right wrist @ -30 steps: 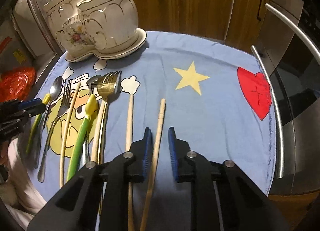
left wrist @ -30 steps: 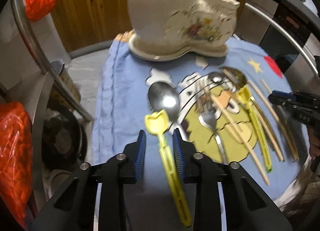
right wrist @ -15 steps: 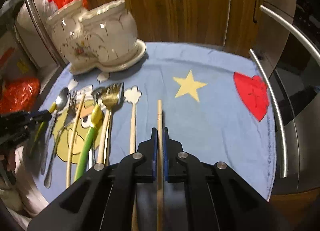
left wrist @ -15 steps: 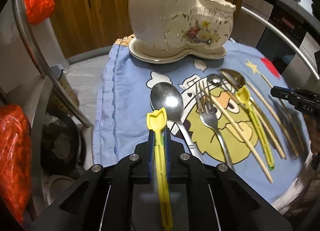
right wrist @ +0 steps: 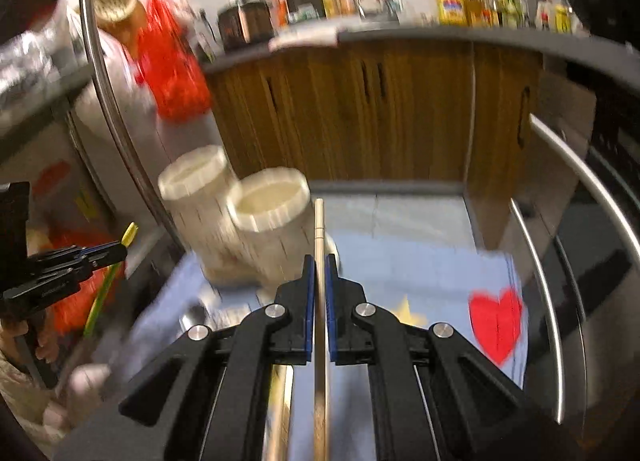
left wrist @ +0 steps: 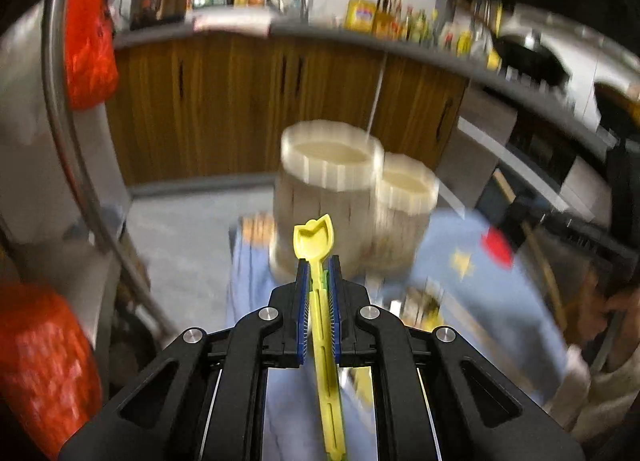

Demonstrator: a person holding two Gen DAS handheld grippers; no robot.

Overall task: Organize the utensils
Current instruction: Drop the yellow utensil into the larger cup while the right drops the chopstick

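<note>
Since half a second ago: both utensils are up off the blue cloth (right wrist: pixel 432 273) and both views have swung up toward the holder, badly blurred by the motion.
Yellow utensil (left wrist: pixel 316 239): clamped in the left gripper (left wrist: pixel 319 281), jaws closed tight on its shaft just under the tulip-shaped head; it hangs in the air on the near side of the twin-cup holder (left wrist: pixel 328 177), head up and level with the taller cup's wall.
Chopstick (right wrist: pixel 319 229): pinched in the right gripper (right wrist: pixel 319 285), jaws nearly together on the thin wooden stick, tip pointing up just beside the nearer cup of the holder.
Why held so: gripping along the length keeps each piece lined up with the jaws, so I reckon it can be tipped end-first into a cup; the carry looks underway, the drop not yet done.
Holder: cream ceramic, two joined cups with open mouths, standing at the far end of the cloth.
Left on the cloth: more cutlery (left wrist: pixel 420 301) lies below the holder, too smeared to sort.
Surface: cloth with a yellow star and a red heart (right wrist: pixel 496 321) over the worktop.
Room: wooden cabinets (right wrist: pixel 400 109) behind the holder, bottles on the counter above, a red bag (left wrist: pixel 88 41) off to its left.
</note>
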